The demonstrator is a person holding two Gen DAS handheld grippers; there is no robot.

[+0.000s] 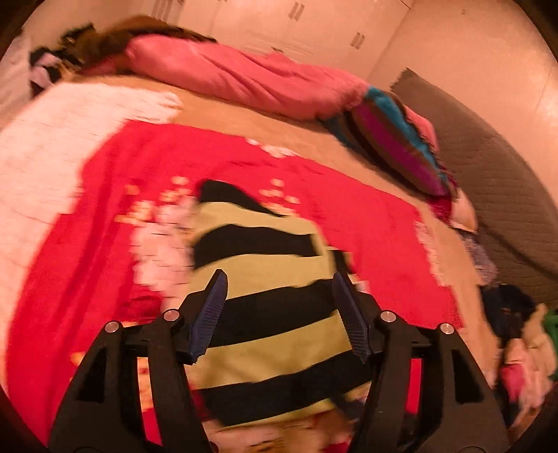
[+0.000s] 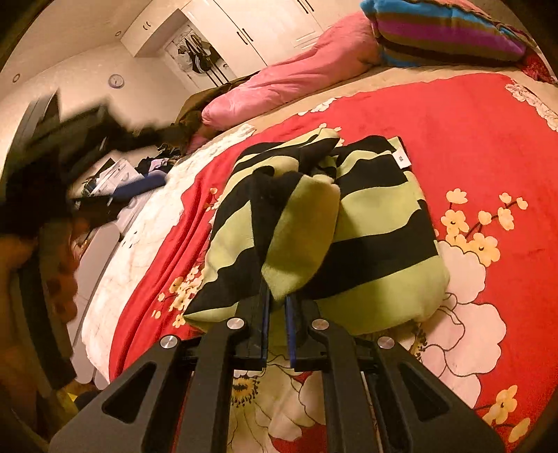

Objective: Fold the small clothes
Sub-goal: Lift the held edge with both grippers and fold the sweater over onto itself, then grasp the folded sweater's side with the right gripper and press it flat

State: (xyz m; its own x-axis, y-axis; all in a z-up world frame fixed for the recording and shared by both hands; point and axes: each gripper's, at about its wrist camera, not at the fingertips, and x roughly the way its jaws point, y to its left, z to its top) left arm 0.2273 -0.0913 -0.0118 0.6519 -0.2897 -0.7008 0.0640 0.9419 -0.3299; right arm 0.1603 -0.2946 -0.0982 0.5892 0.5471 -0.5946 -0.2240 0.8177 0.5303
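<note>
Right gripper (image 2: 277, 303): jaws drawn narrow, pinched on a bunched fold of the striped garment (image 2: 314, 223), a green-and-black fleece piece; held fold rises straight ahead of the fingertips and droops back over them. Left gripper (image 1: 279, 306): jaws spread wide, nothing between the pads, poised above the same garment (image 1: 265, 296) without visible contact; view motion-blurred, so exact clearance not determinable. Garment position: lying on the red floral bedspread (image 2: 453, 115), roughly mid-spread, partly doubled over, size label (image 2: 401, 159) showing at its far edge. Key relation: garment directly ahead of and beneath both grippers; long axis running away from the right gripper toward the pink duvet (image 2: 296, 73), stripes crossing that axis. Right gripper nearer and already engaged at the garment's near end; left gripper free, centred over the body of the cloth. Judged step: a fold in hand, near end lifted for carrying over the remainder along the long axis, left gripper available to pin or take a second corner. Risk noted: soft fleece bunched in the grip, likely to land creased unless spread. Beyond the garment: striped cushion (image 2: 450, 31) past the spread's far corner, white wardrobe (image 2: 265, 31) behind the duvet.
</note>
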